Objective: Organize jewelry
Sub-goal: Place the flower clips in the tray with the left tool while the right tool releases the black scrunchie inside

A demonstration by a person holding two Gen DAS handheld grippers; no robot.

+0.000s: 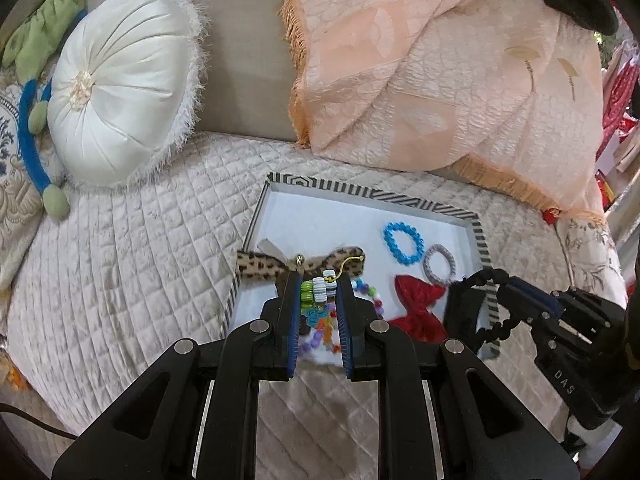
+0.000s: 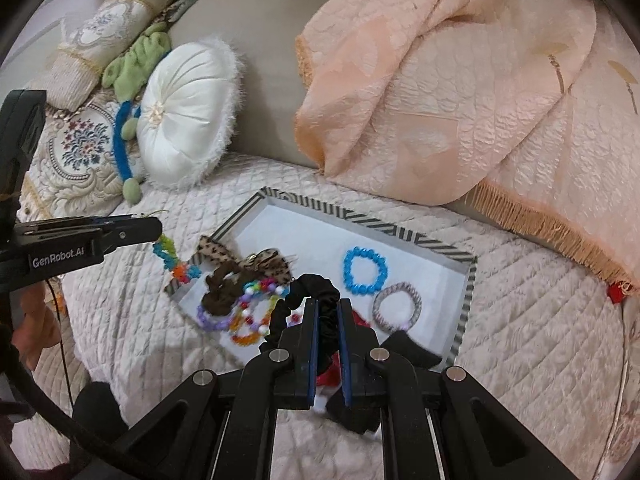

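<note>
Here a beaded bracelet (image 1: pixel 320 290) of green, white and striped beads is clamped between the fingers of the left gripper (image 1: pixel 319 280) above the striped tray's (image 1: pixel 478 236) near-left edge, while a black scrunchie (image 2: pixel 308 300) is pinched by the right gripper (image 2: pixel 327 308) over the tray's near edge.

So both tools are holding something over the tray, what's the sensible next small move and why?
Probably carry the left tool and its green-and-white bead bracelet to bare tray floor. The right tool already grips the black scrunchie, and the near corner is crowded.
</note>
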